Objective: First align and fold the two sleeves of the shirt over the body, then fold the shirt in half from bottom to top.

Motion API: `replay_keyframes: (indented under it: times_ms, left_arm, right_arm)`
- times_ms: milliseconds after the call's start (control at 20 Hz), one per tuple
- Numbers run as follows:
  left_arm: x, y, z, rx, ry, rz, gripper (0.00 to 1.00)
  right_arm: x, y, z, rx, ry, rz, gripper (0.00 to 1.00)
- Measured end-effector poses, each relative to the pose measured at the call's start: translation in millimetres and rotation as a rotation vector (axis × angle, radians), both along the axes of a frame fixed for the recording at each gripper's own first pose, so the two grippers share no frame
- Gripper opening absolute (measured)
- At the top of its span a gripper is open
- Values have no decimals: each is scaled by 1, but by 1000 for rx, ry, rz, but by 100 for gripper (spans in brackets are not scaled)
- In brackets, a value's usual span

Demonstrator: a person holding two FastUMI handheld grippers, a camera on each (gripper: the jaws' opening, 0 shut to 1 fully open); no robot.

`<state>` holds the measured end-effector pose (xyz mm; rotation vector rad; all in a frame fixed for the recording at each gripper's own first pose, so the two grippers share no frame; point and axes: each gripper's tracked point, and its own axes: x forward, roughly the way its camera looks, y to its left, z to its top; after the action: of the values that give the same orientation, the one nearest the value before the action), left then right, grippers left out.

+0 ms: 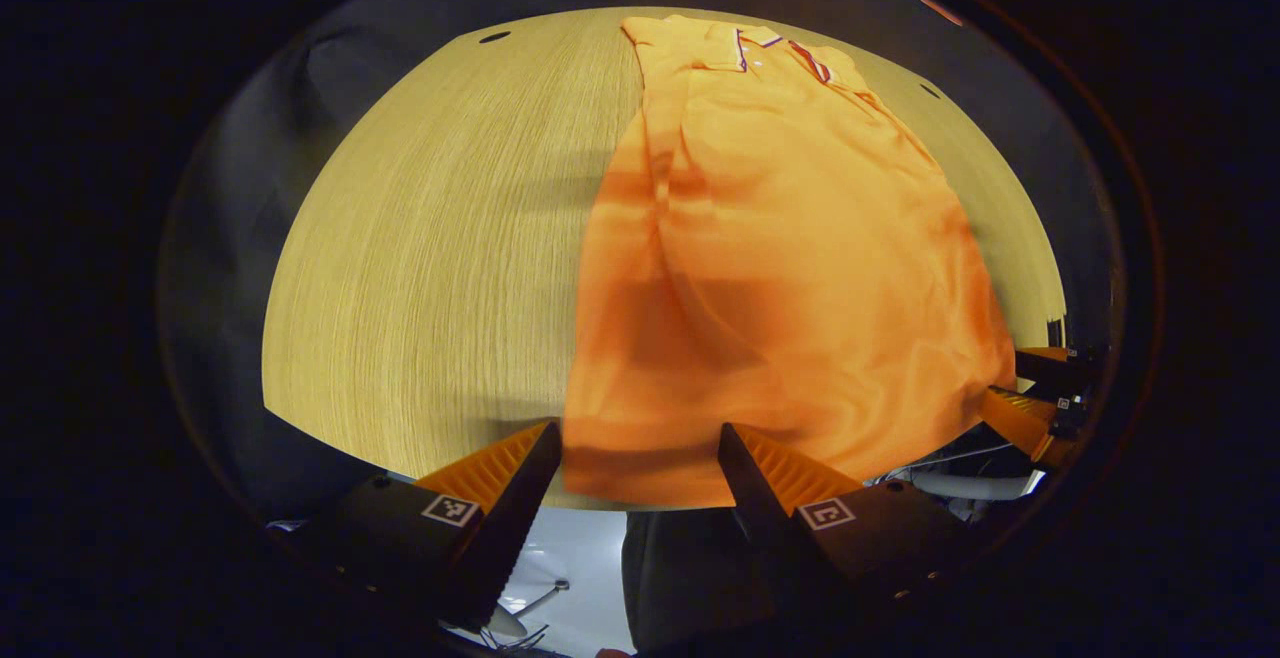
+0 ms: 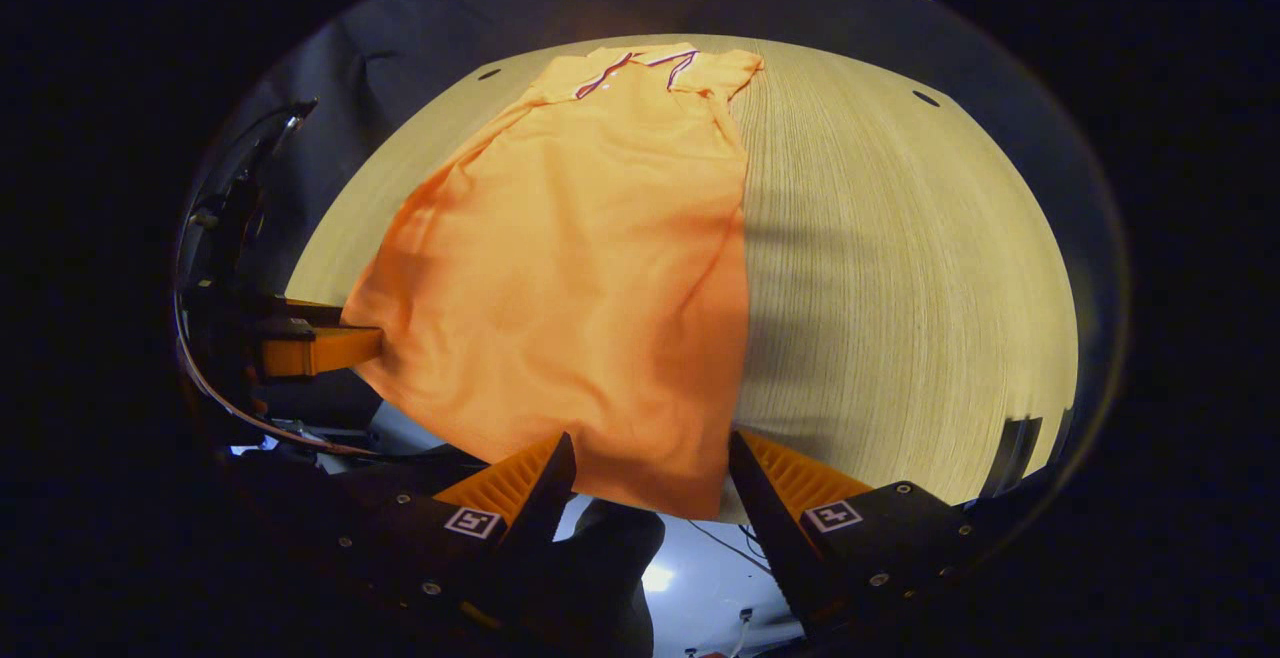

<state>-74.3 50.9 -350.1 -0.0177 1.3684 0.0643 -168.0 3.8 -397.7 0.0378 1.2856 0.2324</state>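
An orange polo shirt (image 1: pixel 780 268) lies lengthwise on the wooden table (image 1: pixel 430 268), collar (image 1: pixel 765 43) at the far end, both sleeves folded in over the body. Its hem reaches the near table edge. In the left gripper view my left gripper (image 1: pixel 637 443) stands open with the hem's left corner between its spread fingers. The right gripper view shows the shirt (image 2: pixel 580 268) again, and my right gripper (image 2: pixel 650 453) is open around the hem's right corner. Each view catches the other gripper low at the shirt's far corner: the right gripper (image 1: pixel 1035 393) and the left gripper (image 2: pixel 315 350).
Bare wood table (image 2: pixel 900 288) runs wide beside the shirt on both sides. Small dark holes (image 1: pixel 494 37) mark the table's far corners. Black cloth wall (image 2: pixel 400 28) stands behind. Below the near edge there is pale floor (image 1: pixel 585 548) with cables.
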Motion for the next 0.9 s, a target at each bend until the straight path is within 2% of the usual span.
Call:
replay_keyframes:
  times_ms: [50, 150, 250, 300, 400, 450, 500, 550, 600, 650, 700, 800, 900]
  left_arm:
    - [0, -1, -1, 1, 2, -3, 99]
    - [-2, -2, -1, -1, 33, -9, 98]
    - [2, -3, 0, -2, 56, -20, 97]
    - [1, -4, 2, -5, 52, -17, 97]
    - [9, -8, 3, -17, 48, -34, 77]
    - [9, -10, 1, -21, 51, -26, 45]
    - [8, -12, 1, -21, 65, -46, 13]
    - [10, -15, 3, -38, 57, -66, 11]
    - [8, -16, 5, -46, 47, -71, 11]
    - [15, -18, 6, -68, 21, -73, 2]
    - [18, -22, 4, -92, 27, -82, 2]
    - [21, -22, 12, -109, 10, -94, 1]
    - [42, -20, 26, -127, -40, -83, 1]
  right_arm:
    - [-2, 0, 0, -13, 16, 3, 95]
    - [2, -7, -3, -43, 21, 1, 88]
    - [9, -17, -5, -65, 34, -57, 69]
    - [9, -21, -6, -53, 48, -95, 52]
    - [11, -23, -7, -11, 76, -161, 20]
    - [14, -19, -5, 23, 80, -168, 14]
    - [12, -17, -7, 52, 92, -197, 14]
    - [20, -12, -8, 104, 92, -252, 3]
    - [14, -4, -6, 153, 119, -251, 4]
    - [22, -3, -6, 172, 100, -275, 4]
    - [24, 6, 4, 227, 90, -260, 4]
    - [40, 6, 12, 261, 29, -256, 4]
    - [52, 11, 22, 329, 8, -284, 4]
